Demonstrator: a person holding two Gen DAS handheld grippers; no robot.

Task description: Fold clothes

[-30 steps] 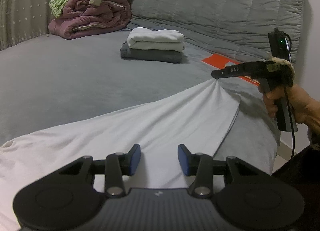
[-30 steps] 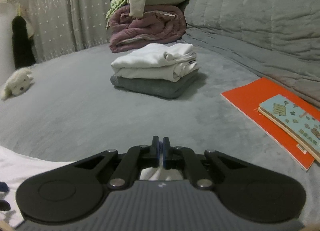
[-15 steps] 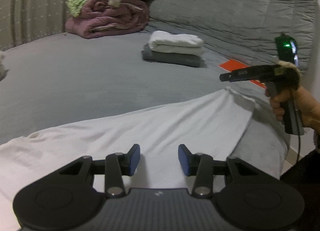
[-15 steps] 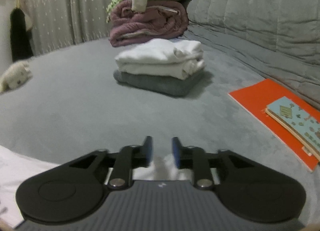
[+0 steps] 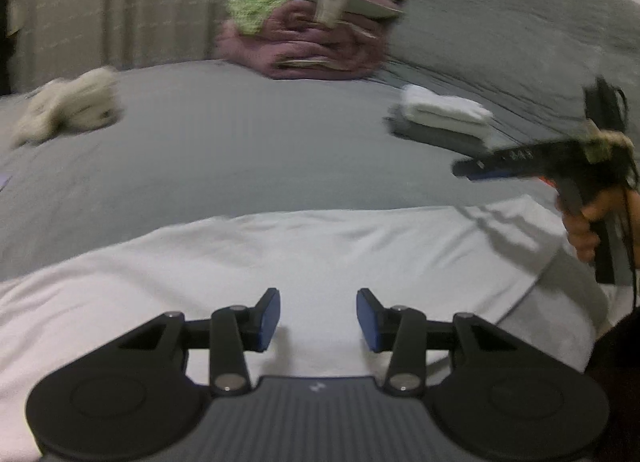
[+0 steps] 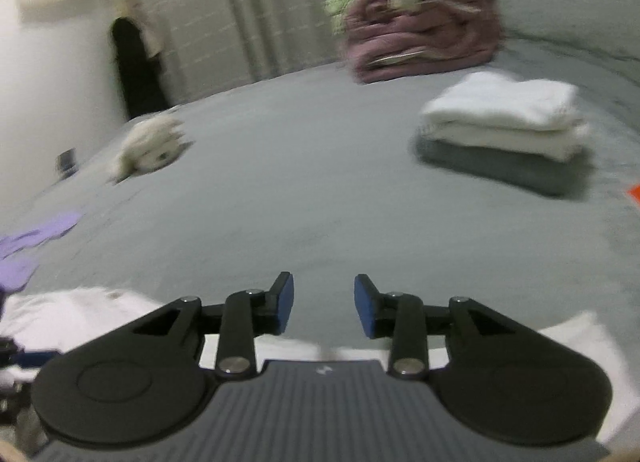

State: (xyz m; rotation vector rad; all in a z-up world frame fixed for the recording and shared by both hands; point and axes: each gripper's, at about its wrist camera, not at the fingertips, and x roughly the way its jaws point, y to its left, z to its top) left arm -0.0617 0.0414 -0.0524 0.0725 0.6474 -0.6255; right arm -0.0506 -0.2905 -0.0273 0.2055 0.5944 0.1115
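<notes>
At far left of the right wrist view, purple cloth (image 6: 24, 246) lies on the grey bed (image 6: 300, 190). A cream plush toy (image 5: 68, 106) rests further along. The white garment (image 5: 320, 254) is spread flat over the bed's near edge, under both tools. The left tongs (image 5: 318, 318) hover over it, spread apart and empty. A blurred heap of pink and green bedding (image 5: 316, 26) sits at the back. The folded stack (image 6: 504, 134), white on grey, lies right of centre. The right tongs (image 6: 323, 304) gape wide, holding nothing, above the garment's far edge. A hand (image 5: 592, 222) grips their handle at far right.
</notes>
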